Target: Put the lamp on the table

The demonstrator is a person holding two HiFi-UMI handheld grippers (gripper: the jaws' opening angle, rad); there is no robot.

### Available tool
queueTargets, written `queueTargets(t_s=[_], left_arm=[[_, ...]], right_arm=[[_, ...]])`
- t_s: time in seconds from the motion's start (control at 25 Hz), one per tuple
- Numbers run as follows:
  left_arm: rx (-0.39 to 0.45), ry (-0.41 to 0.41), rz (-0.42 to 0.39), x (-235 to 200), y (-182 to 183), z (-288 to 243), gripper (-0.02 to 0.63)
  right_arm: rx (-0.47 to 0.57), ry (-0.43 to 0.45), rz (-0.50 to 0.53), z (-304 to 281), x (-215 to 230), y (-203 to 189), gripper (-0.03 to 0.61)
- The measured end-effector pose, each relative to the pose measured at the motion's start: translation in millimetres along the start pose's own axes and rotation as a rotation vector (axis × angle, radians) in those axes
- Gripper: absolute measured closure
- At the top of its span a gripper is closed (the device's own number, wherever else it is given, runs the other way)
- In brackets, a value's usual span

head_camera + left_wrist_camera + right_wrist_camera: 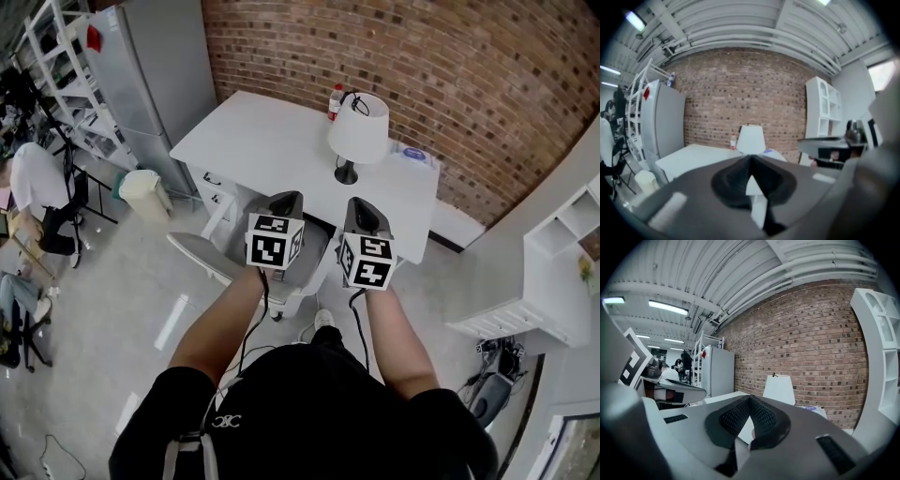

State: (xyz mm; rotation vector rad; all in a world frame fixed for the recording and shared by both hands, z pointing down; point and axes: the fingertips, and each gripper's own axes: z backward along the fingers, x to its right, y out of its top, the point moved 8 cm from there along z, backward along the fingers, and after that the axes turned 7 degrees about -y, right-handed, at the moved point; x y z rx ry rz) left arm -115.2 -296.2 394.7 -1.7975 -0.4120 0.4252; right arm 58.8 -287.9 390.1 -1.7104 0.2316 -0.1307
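Lamp (pixel 358 129) stands upright at the far right end of the white table (pixel 262 150), against the brick wall. Left gripper (pixel 286 199) and right gripper (pixel 363 206) hover nearer, both clenched on nothing. A stray nudge could topple it (or the bottle (pixel 336 101) just beside).

white lamp (pixel 358 128) on a white table (pixel 272 145), red brick wall (pixel 450 75), grey cabinet (pixel 155 80).
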Motion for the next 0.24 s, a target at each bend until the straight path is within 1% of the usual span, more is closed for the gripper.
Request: queueTargets(t_s=[0.24], left_arm=[[0.004,-0.022,-0.028,7.5,11.2,-10.7,0.618]], right_arm=[[-0.001,-0.011,0.029,-3.8,10.4,7.7,0.578]])
